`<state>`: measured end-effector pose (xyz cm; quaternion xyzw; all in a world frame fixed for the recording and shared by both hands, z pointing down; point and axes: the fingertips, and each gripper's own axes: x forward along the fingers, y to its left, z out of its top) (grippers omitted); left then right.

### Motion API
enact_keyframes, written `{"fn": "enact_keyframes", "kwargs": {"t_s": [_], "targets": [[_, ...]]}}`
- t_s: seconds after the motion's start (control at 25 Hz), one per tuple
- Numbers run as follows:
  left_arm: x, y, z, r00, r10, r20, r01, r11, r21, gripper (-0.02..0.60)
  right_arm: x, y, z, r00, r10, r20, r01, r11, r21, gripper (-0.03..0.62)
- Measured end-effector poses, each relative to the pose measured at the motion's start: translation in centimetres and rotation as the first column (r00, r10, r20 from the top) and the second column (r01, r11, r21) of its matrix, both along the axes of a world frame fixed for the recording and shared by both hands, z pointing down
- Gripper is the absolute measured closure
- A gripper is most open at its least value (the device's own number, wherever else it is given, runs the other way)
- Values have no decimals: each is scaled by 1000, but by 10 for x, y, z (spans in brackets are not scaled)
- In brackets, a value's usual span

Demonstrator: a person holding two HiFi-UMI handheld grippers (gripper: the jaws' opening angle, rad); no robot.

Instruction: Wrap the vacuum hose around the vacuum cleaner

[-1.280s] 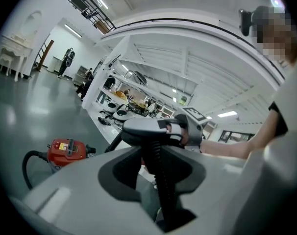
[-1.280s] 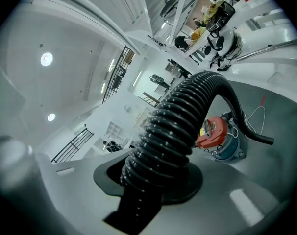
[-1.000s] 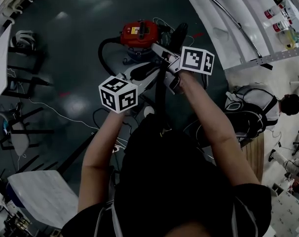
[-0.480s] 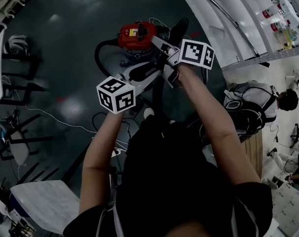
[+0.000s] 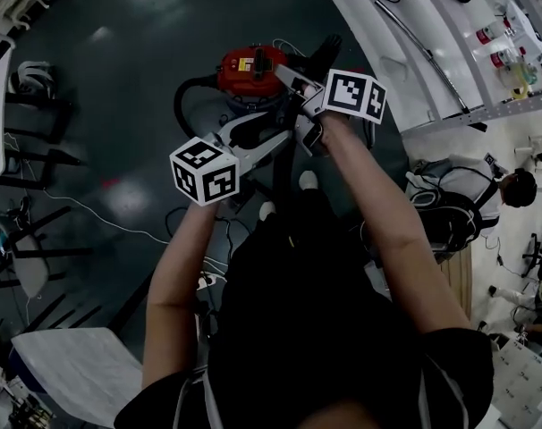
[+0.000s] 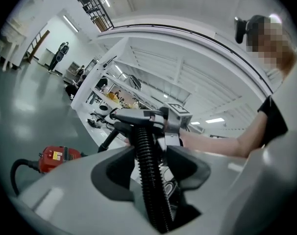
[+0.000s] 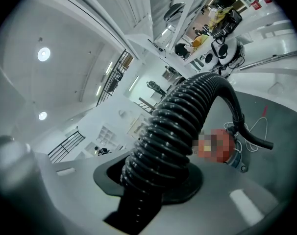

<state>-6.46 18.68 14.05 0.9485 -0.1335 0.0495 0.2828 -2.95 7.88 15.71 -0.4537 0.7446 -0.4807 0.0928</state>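
Observation:
The red vacuum cleaner (image 5: 253, 68) stands on the dark floor ahead of me; it also shows low at the left of the left gripper view (image 6: 58, 156). Its black ribbed hose (image 5: 185, 96) loops off its left side and rises to both grippers. My right gripper (image 5: 291, 82) (image 7: 153, 176) is shut on the hose (image 7: 187, 111), which fills its jaws. My left gripper (image 5: 275, 138) (image 6: 151, 168) is open. Its jaws have just been opening, and the hose (image 6: 143, 148) runs between them with gaps on both sides. The right gripper (image 6: 138, 115) holds the hose just beyond.
White benches and shelves (image 5: 432, 52) run along the upper right. A seated person (image 5: 517, 189) with a backpack (image 5: 450, 199) is at the right. Cables (image 5: 155, 231) trail over the floor, chairs (image 5: 38, 88) stand at the left, and a white table (image 5: 74, 365) sits lower left.
The left gripper's jaws have spread apart around the hose. Both grippers have drifted a little across the view; the right one still grips the hose.

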Motion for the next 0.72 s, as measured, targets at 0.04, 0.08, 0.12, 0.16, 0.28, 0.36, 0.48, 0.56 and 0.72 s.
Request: {"fn": "enact_keyframes", "kwargs": {"t_s": [0.04,0.08,0.12,0.16,0.28,0.36,0.48,0.56,0.72], "targets": [[-1,-1,1,1000,2,4,-2,1000,-1,387,-1,-2,1,1000,-1,1,1,1000,0,454],[-2,-1,2,1000,4,6,-4,1000,-2,383,-1,-4,1,1000,-3,2,3,1000,2,454],[-3,-2,3,1000,6,10,-6,1000,-4,380,-2,-6,1,1000,-5,4,4,1000,4,454],[-3,-3,5,1000,9,16,-9,1000,-5,379,-2,-9,1,1000,-7,6,7,1000,5,454],[0,-3,13,998,30,56,-30,1000,-1,368,-2,-16,3,1000,-21,14,21,1000,4,454],[5,-5,21,994,53,92,-54,999,8,357,0,-23,3,999,-30,21,30,1000,6,454],[16,-10,29,991,72,112,-74,997,9,351,3,-36,1,999,-41,30,41,999,13,453],[23,-17,33,993,71,98,-70,997,-16,344,6,-46,0,998,-47,36,47,999,14,453],[42,-28,48,989,90,116,-86,995,-40,333,12,-66,-3,998,-58,38,58,998,21,454]]}}
